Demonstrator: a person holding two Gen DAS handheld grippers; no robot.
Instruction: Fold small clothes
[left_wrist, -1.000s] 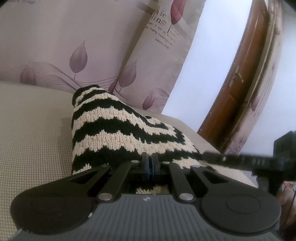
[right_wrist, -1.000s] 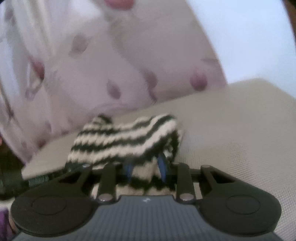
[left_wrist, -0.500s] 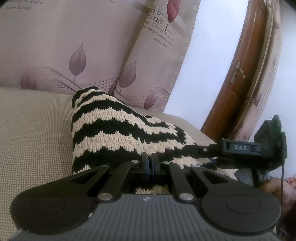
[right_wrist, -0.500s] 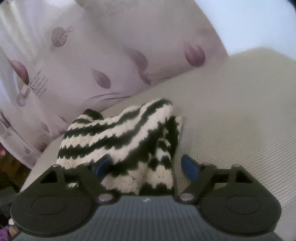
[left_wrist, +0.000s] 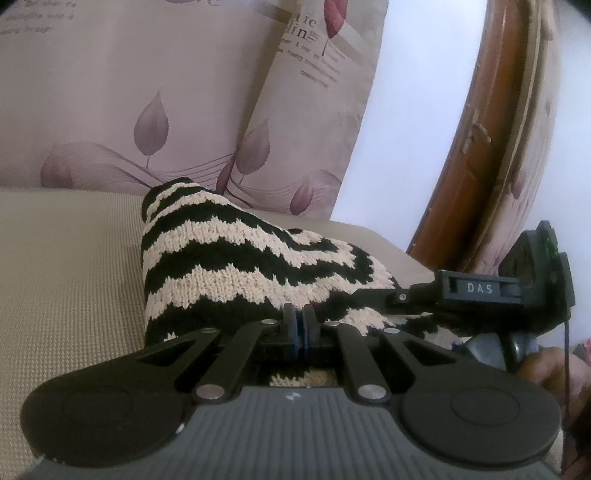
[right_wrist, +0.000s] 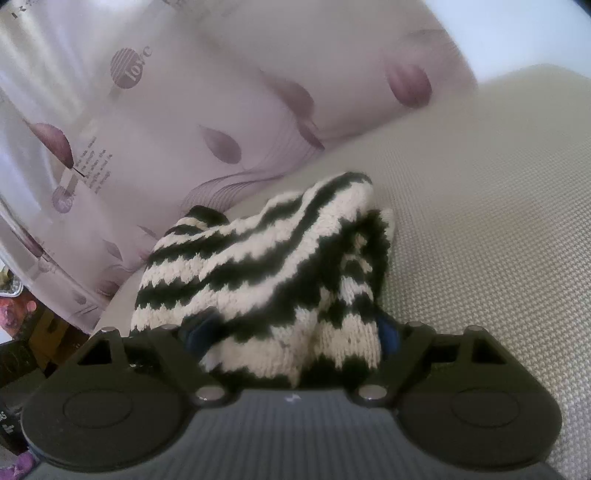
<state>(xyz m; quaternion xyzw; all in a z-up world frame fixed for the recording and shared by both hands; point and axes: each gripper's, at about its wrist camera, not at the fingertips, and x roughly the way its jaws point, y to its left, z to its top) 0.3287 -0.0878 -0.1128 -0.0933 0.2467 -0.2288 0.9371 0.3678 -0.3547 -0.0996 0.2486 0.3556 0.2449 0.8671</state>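
Mat (left_wrist: 66, 258): beige woven surface, fills near ground in both views; leaf-print cushions (left_wrist: 147, 92) stand along its far edge; wooden door (left_wrist: 476, 147) at far right of left view.

Knit (left_wrist: 236, 266): small black-and-cream zigzag garment, lying on the mat in a soft mound; near hem bunched, a doubled layer visible on its right side in the right view (right_wrist: 280, 280); far end rises to a dark cuff just in front of the cushions.

Left gripper (left_wrist: 298, 325): jaws together, pinching the near edge of the knit; blue pads meet with cloth drawn up between them; no change from a second ago.

Right gripper (right_wrist: 291, 332): jaws apart; they have just been opening, from a narrow pinch on the hem a second ago to wide; the knit's near fold sits between the pads, which flank it loosely, left pad half under the cloth; in the left view its body (left_wrist: 480, 291) lies at the knit's right edge.

Reading: the right side looks released, that corner laid down; the fold on this side seems placed; left corner not yet let go; cloth is loose knit and may slump or spring open once freed.
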